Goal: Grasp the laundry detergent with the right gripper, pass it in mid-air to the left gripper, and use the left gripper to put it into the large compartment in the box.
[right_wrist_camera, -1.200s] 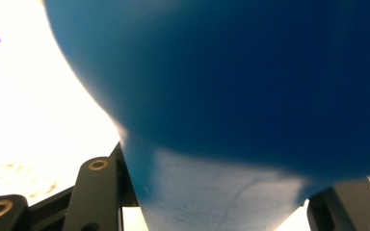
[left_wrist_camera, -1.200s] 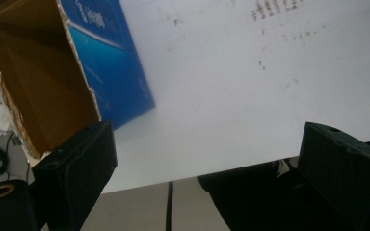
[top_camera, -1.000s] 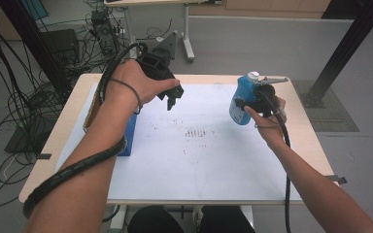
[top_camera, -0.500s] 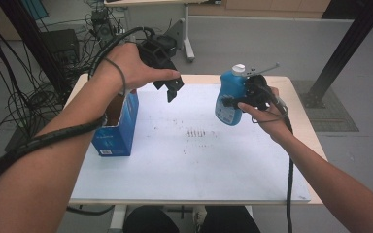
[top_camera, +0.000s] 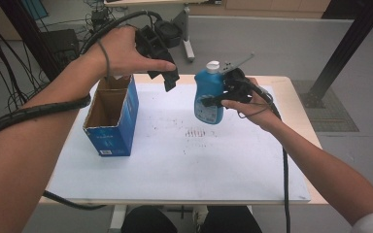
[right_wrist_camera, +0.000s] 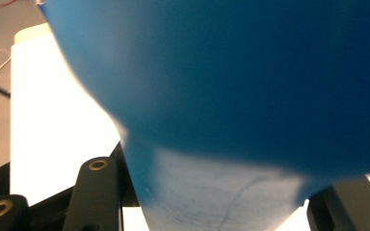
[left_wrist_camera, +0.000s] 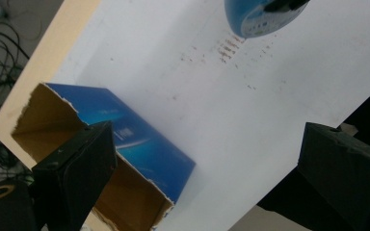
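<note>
My right gripper [top_camera: 214, 98] is shut on a blue bottle [top_camera: 207, 95] with a white cap and holds it upright in the air over the back middle of the table. In the right gripper view the bottle's blue body [right_wrist_camera: 231, 91] sits close between the jaws of my right gripper [right_wrist_camera: 212, 214]. An open-topped blue carton [top_camera: 110, 119] stands on the white sheet [top_camera: 184, 167] at the left. My left gripper [top_camera: 168, 80] hovers open above and to the right of the carton. The left gripper view looks down past my left gripper [left_wrist_camera: 207, 178] at the carton [left_wrist_camera: 144, 151] and the bottle's base [left_wrist_camera: 257, 19].
Small dark stains [top_camera: 196, 132] mark the sheet's middle. The wooden table edge [top_camera: 298, 104] shows at the right. Cables and black gear [top_camera: 53, 41] lie on the floor at the left, and a black post [top_camera: 342, 53] stands at the right.
My right gripper has carried the bottle left and upward, off the table's right side. The left hand has lifted a little, and the carton beneath it is now uncovered and upright.
</note>
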Motion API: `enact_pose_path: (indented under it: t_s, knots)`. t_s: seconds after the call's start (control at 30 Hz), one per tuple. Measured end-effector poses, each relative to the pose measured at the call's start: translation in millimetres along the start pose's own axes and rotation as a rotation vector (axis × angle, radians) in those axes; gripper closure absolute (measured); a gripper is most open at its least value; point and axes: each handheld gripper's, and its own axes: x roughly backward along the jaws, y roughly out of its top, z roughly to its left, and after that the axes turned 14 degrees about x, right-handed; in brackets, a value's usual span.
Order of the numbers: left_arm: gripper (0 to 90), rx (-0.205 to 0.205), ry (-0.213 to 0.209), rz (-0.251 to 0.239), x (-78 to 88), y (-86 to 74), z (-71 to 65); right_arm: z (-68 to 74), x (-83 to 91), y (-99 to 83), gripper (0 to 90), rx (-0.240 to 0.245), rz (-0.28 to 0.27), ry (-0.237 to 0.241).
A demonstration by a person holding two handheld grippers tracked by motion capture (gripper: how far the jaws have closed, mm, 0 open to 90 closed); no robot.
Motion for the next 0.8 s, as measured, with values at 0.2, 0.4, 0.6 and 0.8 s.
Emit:
enact_pose_path:
  t_s: [0.2,0.4,0.6,0.8]
  knots:
    - [7.0,-0.057,-0.014,0.009,-2.8,-3.0,3.5,7.2,-19.1,11.1,43.7,0.064,-0.002,0.092]
    - [7.2,-0.09,-0.012,0.034,-7.4,-8.8,4.0,23.8,-38.1,22.9,43.8,0.142,0.004,0.156]
    - [7.4,-0.128,-0.015,0.031,-12.8,-11.4,-0.1,34.2,-48.0,27.0,43.8,0.157,-0.019,0.18]
    - [7.3,-0.163,-0.012,0.055,-16.8,-9.0,-6.0,42.7,-57.3,25.3,43.7,0.162,-0.018,0.213]
